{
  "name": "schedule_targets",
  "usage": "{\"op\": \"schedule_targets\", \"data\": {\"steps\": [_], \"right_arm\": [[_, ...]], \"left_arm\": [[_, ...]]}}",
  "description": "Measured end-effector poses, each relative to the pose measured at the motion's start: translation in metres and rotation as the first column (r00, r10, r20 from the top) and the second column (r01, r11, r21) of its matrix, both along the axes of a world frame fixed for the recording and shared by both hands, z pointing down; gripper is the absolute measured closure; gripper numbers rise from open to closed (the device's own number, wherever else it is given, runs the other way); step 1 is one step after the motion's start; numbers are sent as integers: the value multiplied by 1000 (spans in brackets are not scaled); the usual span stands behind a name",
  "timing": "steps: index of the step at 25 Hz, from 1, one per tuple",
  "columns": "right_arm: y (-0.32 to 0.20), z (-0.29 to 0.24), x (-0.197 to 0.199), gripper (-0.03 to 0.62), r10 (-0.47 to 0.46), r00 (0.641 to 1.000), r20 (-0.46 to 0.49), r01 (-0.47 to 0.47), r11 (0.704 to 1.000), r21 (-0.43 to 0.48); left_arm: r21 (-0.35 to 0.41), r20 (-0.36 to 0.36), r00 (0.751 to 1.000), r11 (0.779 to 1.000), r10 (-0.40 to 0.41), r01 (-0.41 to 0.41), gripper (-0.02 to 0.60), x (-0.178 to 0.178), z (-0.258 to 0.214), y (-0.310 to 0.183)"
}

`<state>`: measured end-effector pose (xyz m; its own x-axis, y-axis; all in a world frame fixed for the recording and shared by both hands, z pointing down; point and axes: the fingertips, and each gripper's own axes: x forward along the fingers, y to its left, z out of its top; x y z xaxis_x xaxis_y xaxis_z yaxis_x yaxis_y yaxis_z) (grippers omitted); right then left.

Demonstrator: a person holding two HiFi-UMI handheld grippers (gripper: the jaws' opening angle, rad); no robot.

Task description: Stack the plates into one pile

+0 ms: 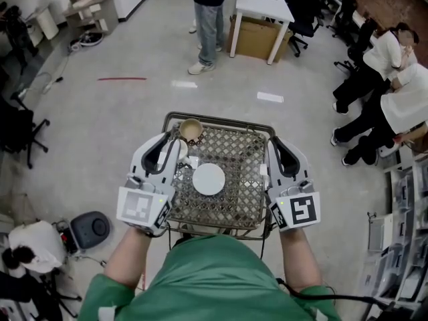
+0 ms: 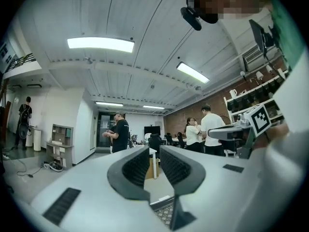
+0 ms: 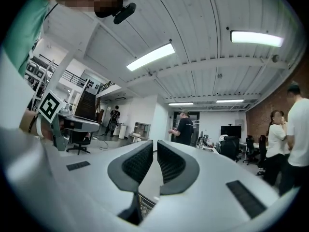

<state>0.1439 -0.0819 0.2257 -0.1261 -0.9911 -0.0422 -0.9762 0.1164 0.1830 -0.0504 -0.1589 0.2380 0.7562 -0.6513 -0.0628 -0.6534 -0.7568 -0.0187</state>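
- My left fingers (image 1: 158, 154) stand slightly apart and are empty.
- My right fingers (image 1: 286, 159) show only a slit between them and are also empty.
- The plate (image 1: 208, 178) lies flat mid-worktop (image 1: 244, 196), between and below both hands, nearer the left.

Plate (image 1: 208, 178): we see one, white, round and plain.
Pose: lying flat, face up.
Place: just left of the middle of the lattice surface (image 1: 249, 179).
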Motion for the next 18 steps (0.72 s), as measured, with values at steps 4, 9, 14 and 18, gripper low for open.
{"op": "schedule_targets", "data": {"steps": [4,9,14,18], "right_arm": [[0,-6,-3,548,2,1000,6,-2,1000,13],[-4,-1,4,548,2,1000,19,-2,1000,15],[-8,1,6,549,-2,1000,30,1,1000,15],[-7,-1,8,550,2,1000,30,-2,1000,20]], "left_arm": [[-7,4,1000,1000,-6,6,503,-6,1,-3],[-10,18,1000,1000,-22,23,503,-5,10,-9],[-6,26,999,1000,-27,27,503,-4,11,-13],[-9,30,999,1000,-26,26,503,-3,11,-13]]}}
